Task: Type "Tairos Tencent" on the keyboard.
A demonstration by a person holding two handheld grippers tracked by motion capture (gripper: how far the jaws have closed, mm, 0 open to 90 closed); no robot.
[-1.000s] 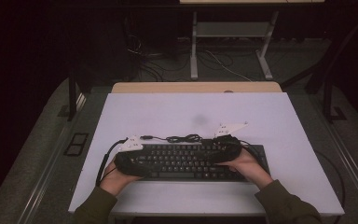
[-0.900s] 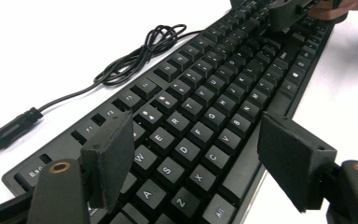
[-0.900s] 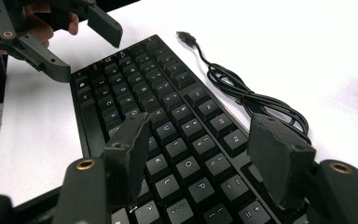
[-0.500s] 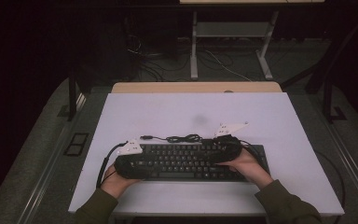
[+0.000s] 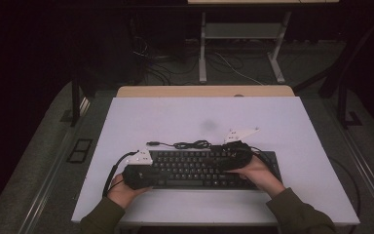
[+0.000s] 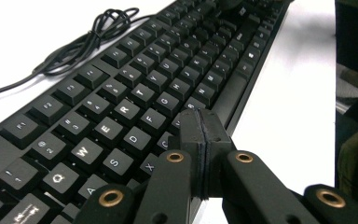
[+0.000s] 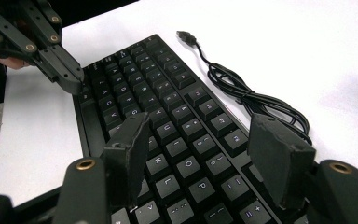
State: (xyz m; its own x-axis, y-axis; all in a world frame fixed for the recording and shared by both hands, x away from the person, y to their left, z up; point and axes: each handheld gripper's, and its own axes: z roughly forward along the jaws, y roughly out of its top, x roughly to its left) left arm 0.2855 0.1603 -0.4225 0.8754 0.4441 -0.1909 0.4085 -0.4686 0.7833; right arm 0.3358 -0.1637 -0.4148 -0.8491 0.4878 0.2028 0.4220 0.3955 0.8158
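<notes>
A black keyboard lies flat near the table's front edge, its cable bundled just behind it. My left gripper sits at the keyboard's near left corner. Its jaws have just been closing and now meet with nothing between them, low over the letter keys in the left gripper view. My right gripper hovers over the right half of the keys, jaws apart, with nothing between them. The left gripper's fingertips also appear far off in the right gripper view.
The cable ends in a loose USB plug on the white table. A wooden desk edge borders the table's far side. Bare table stretches behind the keyboard, with dark floor and cables beyond.
Hardly anything differs in the high view. Both hands and the keyboard stay where they were.
</notes>
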